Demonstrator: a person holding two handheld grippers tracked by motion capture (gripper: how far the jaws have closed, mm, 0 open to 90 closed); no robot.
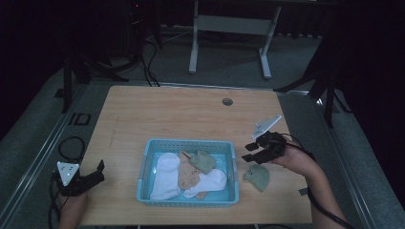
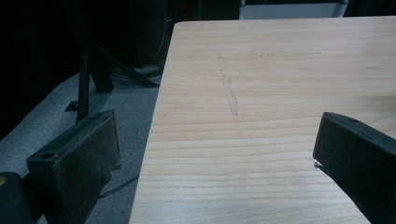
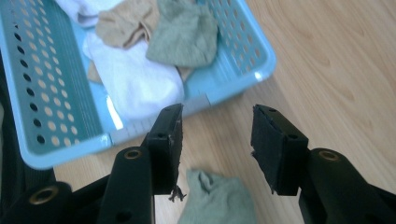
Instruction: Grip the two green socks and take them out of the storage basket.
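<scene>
A light blue perforated basket (image 1: 145,164) (image 3: 56,116) sits near the table's front edge and holds white socks (image 1: 165,175) (image 3: 135,77), a tan sock (image 1: 188,174) (image 3: 123,21) and a green sock (image 1: 203,161) (image 3: 184,35). Another green sock (image 1: 258,176) (image 3: 217,200) lies on the table just right of the basket. My right gripper (image 1: 252,153) (image 3: 217,140) hovers above that sock, open, with nothing between its jaws. My left gripper (image 1: 98,172) (image 2: 215,154) rests open at the table's left edge, empty.
The wooden table (image 1: 191,114) has a small round hole (image 1: 227,101) near its far edge. Cables trail from both grippers. A white desk frame (image 1: 229,28) and black stands are on the floor beyond.
</scene>
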